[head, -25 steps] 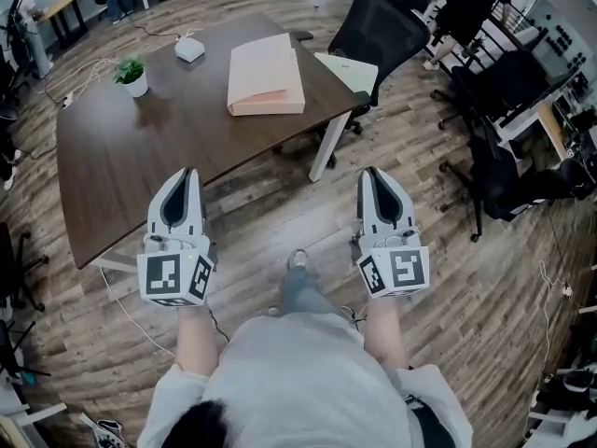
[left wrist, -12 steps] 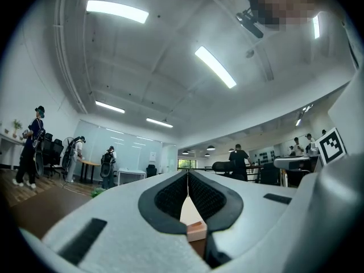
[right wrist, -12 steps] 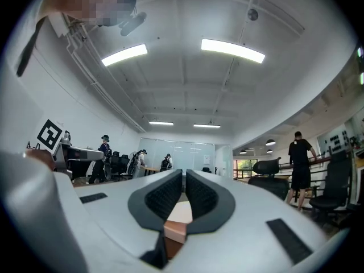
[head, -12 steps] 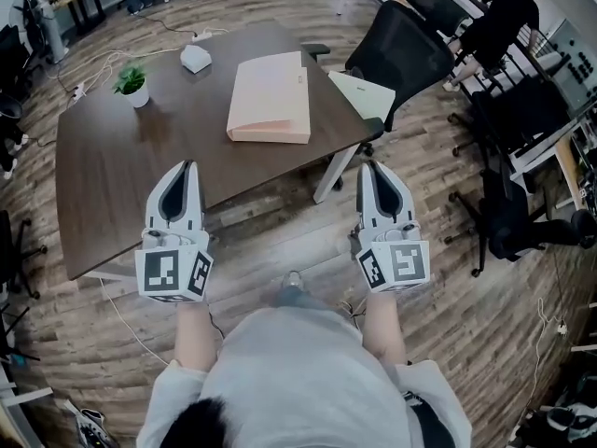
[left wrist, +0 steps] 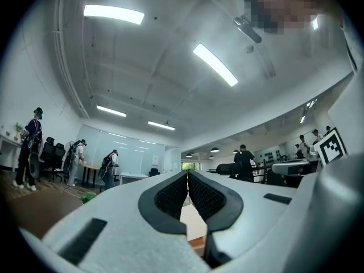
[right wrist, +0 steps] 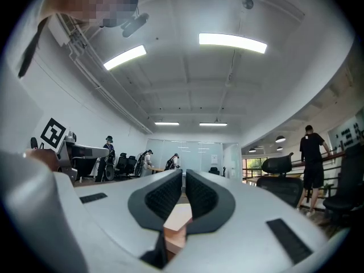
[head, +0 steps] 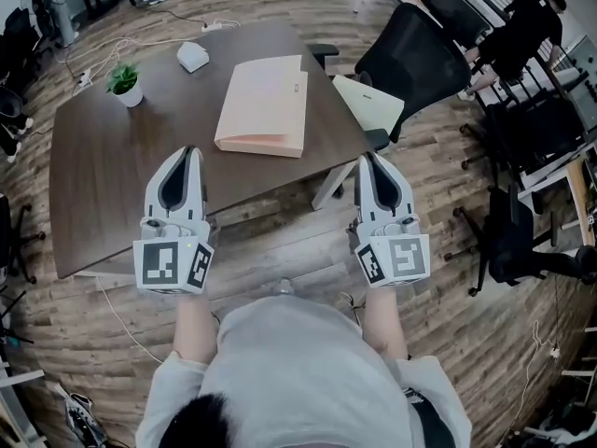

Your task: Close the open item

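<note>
We hold the left gripper [head: 189,151] and right gripper [head: 369,157] empty at the table's [head: 112,175] near edge, jaws pressed together, the right's apparently so.

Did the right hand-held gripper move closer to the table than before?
Yes. The right hand-held gripper has come forward toward the table. Its tip now lies beside the table's near corner, while earlier it was well short of that corner.
</note>
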The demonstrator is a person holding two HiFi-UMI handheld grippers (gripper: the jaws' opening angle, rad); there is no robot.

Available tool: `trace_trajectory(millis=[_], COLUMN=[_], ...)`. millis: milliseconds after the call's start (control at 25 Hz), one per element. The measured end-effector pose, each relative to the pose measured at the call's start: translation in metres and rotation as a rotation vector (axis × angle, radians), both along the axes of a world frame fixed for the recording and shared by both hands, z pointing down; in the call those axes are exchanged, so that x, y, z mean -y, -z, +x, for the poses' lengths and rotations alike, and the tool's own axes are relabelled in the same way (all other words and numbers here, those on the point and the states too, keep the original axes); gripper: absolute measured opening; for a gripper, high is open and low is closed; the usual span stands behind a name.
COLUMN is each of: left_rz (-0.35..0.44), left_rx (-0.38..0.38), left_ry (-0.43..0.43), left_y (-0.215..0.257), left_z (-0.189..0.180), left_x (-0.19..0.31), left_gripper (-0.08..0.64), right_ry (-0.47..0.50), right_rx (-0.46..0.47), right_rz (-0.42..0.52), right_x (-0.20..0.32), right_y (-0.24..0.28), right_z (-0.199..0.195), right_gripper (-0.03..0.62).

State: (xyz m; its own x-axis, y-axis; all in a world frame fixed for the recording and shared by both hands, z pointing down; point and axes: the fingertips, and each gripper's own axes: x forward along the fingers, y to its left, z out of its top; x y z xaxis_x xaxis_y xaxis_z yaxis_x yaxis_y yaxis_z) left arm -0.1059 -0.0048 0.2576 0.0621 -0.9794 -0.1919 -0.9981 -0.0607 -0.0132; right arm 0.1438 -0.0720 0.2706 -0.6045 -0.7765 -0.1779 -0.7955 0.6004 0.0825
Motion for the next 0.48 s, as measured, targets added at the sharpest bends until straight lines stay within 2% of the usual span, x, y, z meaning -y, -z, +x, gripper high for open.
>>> trace_trajectory(millis=[480], left_rz=[-0.055], left_rx=[0.026], left_ry=[0.016], left_y=[-0.017], left_z=[0.002], left_x=[0.035], left_gripper=[0.009], right_ry=[0.047], right_rx=[-0.002], right_rz=[-0.045], right_x=[0.045], right_y=[-0.019], right_z=[-0.011], right_gripper=[0.025])
